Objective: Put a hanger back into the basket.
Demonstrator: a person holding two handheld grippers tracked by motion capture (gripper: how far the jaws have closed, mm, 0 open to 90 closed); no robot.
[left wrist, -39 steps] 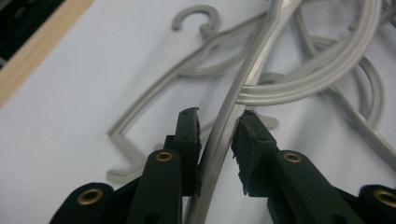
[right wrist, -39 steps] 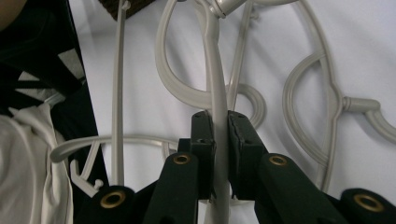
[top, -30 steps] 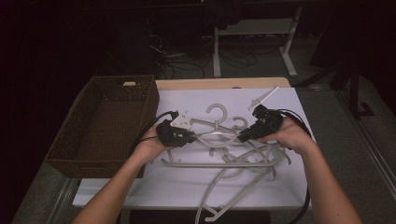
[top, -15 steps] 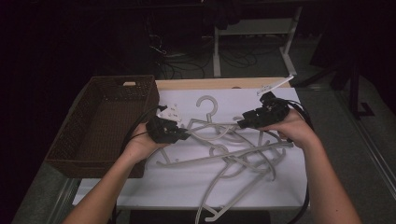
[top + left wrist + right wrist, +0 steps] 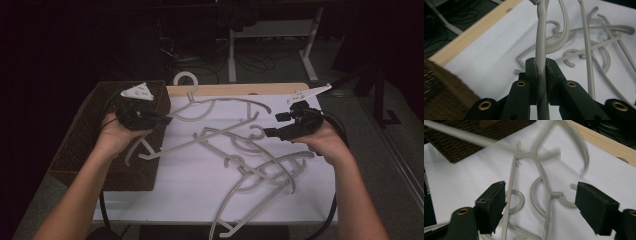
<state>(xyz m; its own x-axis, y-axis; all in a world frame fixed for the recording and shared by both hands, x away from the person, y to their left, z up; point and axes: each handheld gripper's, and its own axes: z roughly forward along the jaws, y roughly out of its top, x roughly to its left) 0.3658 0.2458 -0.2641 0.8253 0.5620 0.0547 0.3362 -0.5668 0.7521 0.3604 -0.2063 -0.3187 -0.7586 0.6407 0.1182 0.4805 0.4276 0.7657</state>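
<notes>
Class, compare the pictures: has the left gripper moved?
Yes. The left gripper, shut on a hanger, has moved left toward the basket, lifting it off the pile.

Left forearm: I reach in from the bottom left, angled up and forward.
Left gripper [image 5: 162, 119]: raised in my left hand [image 5: 116, 136], jaws clamped tight, pointing right.
Right forearm: comes in from the bottom right.
Right gripper [image 5: 267, 133]: in my right hand [image 5: 327, 142], pointing left; jaws have just been opening, nothing pressed between them.
</notes>
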